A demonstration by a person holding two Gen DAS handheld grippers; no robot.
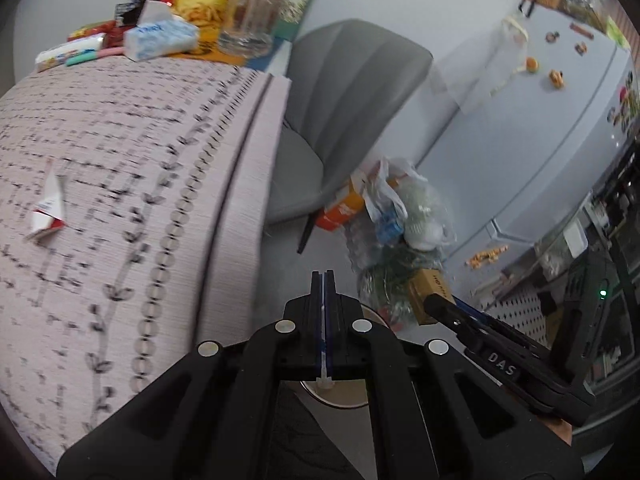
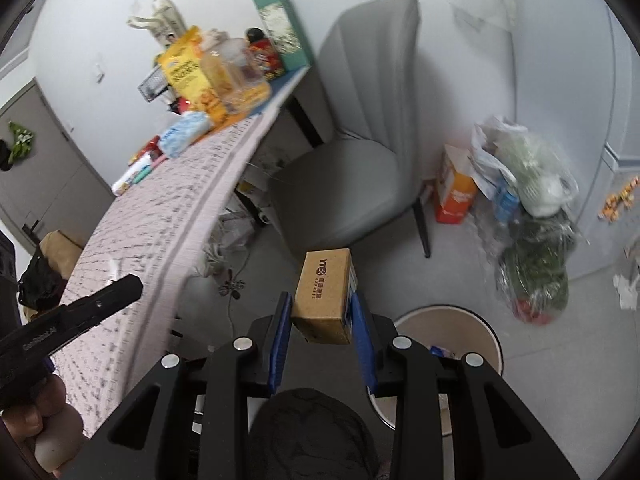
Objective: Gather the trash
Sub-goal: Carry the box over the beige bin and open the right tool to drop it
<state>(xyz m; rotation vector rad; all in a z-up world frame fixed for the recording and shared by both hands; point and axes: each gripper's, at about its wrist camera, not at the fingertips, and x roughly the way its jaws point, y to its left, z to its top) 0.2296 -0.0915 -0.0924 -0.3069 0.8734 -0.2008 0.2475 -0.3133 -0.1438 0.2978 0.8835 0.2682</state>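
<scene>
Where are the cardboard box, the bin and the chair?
cardboard box (image 2: 326, 294), right wrist view, its printed top face
bin (image 2: 486, 322), right wrist view, its rim
chair (image 2: 340, 196), right wrist view, its seat

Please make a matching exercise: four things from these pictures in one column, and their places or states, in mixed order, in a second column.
Things:
1. cardboard box
2. left hand-held gripper
3. torn wrapper
4. grey chair

Places or states:
A. lying on the patterned tablecloth
B. shut, holding nothing
C. standing beside the table
D. clamped in the right hand-held gripper

Pairs: 1-D, 2-B, 3-A, 4-C
</scene>
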